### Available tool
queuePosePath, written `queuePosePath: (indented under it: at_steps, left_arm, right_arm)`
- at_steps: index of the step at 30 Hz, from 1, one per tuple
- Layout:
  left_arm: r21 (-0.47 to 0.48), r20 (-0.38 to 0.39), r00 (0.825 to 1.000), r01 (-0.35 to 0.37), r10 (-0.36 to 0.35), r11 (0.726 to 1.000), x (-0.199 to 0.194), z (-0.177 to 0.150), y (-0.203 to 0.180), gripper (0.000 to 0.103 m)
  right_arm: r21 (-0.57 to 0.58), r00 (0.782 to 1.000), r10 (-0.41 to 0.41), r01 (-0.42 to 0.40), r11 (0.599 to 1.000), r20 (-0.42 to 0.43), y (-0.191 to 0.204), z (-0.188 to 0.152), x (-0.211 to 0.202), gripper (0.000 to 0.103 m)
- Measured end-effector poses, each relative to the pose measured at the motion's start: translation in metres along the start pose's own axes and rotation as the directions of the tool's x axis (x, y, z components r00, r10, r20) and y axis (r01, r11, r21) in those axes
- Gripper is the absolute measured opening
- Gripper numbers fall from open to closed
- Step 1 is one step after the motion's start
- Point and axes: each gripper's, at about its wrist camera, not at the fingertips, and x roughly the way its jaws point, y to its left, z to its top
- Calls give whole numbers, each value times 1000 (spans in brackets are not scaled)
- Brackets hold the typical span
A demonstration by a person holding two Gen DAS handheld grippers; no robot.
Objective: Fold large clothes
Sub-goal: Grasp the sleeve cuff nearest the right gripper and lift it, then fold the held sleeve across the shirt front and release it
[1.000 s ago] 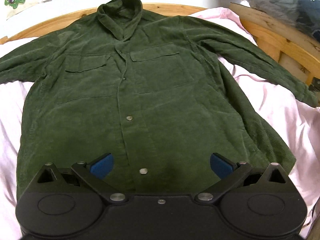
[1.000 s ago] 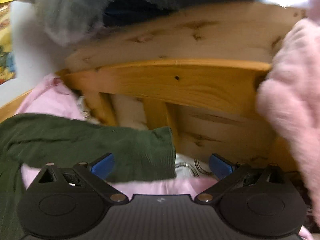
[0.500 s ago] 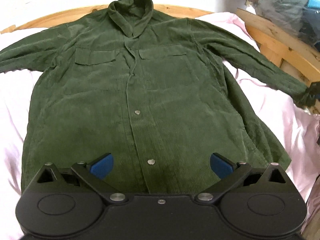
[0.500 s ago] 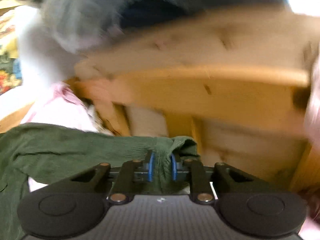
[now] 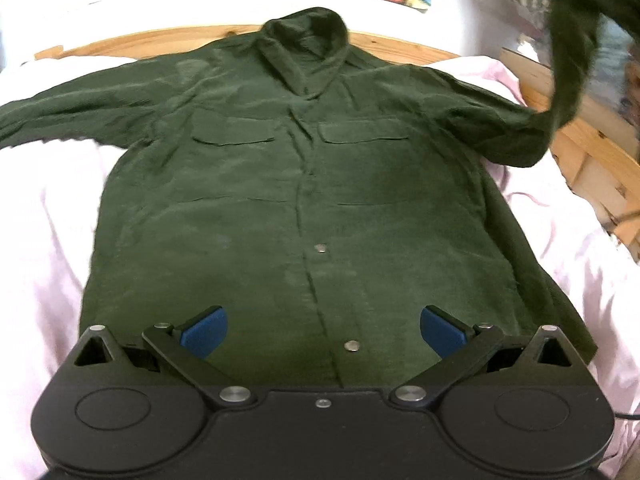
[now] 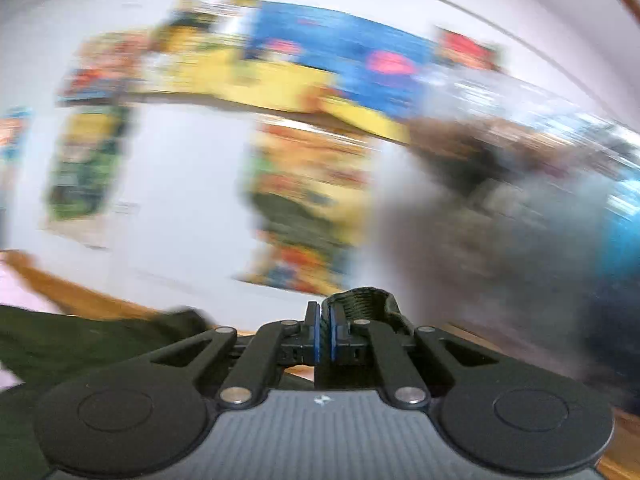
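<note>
A dark green corduroy shirt [image 5: 304, 208] lies face up on a pink bed sheet [image 5: 44, 232], collar far, hem near. Its left sleeve [image 5: 72, 108] lies flat. Its right sleeve [image 5: 568, 92] is lifted off the bed and hangs up toward the top right. My left gripper [image 5: 322, 326] is open and empty, hovering over the hem near the lowest button. My right gripper [image 6: 325, 334] is shut on the green sleeve cuff [image 6: 362, 300], held high. The right wrist view is heavily blurred.
A wooden bed frame [image 5: 588, 160] runs along the far and right sides of the mattress. Colourful posters [image 6: 288, 120] hang on the white wall. A pile of grey and dark clothes [image 6: 520, 216] sits beyond the right rail.
My right gripper closed on the right sleeve's cuff and lifted it up off the bed, swinging toward the wall. My left gripper drew back slightly and stayed open.
</note>
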Motion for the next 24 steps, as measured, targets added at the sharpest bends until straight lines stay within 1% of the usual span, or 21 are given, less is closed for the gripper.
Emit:
queuePosePath:
  at_steps: [2,4,6,9,11,14,15,16,17,18,19,20,21,22,23,24]
  left_arm:
    - [-8,-5,1000,-18,18,1000,-1,-1,7,102]
    - [-4,-8,999,-38,38,999,-2,-1,14,102]
    - [4,-8,998,-56,56,998,-3,-2,22,102]
    - [18,-8,997,-78,78,997,-5,-2,34,102]
    - [20,-14,996,-89,89,996,-4,-1,44,102]
    - [-11,-32,995,-90,90,996,3,6,60,102]
    - [-25,-39,996,-87,86,996,6,9,65,102]
    - [-36,-45,996,-84,82,996,9,12,69,102]
    - [-46,-46,996,-81,79,996,12,15,74,102]
    - [-55,-40,996,-78,76,995,16,18,78,102]
    - [-63,-30,997,-77,75,995,22,22,81,102]
    - [-70,-19,997,-78,77,994,27,27,84,102]
    - [-71,-2,996,-84,84,994,34,32,86,102]
    - [-68,14,996,-92,93,993,41,35,88,102]
    - [-63,30,994,-102,105,993,49,40,89,102]
    - [-58,45,993,-110,113,992,57,45,90,102]
  right_arm:
    - [-50,993,118,-117,992,24,44,6,13,6]
    - [-103,970,241,-238,966,23,83,5,26,6]
    - [-126,935,355,-353,927,-2,117,0,40,6]
    - [-173,875,479,-482,859,-63,165,-10,55,6]
    - [-210,837,536,-546,811,-108,193,-23,65,6]
    - [-222,779,604,-628,746,-171,224,-45,69,8]
    - [-220,757,625,-653,724,-191,232,-52,74,26]
    - [-208,740,640,-672,710,-207,234,-58,78,39]
    - [-185,722,657,-691,699,-216,234,-63,80,59]
    - [-153,702,678,-711,686,-220,228,-69,82,67]
    - [-127,689,689,-722,680,-225,223,-73,84,69]
    - [-109,683,694,-726,679,-229,212,-77,86,73]
    - [-98,690,687,-718,689,-227,200,-81,88,81]
    - [-94,706,672,-702,706,-224,185,-83,89,84]
    - [-96,736,641,-669,737,-217,167,-86,92,91]
    - [-99,770,604,-631,770,-206,149,-87,95,93]
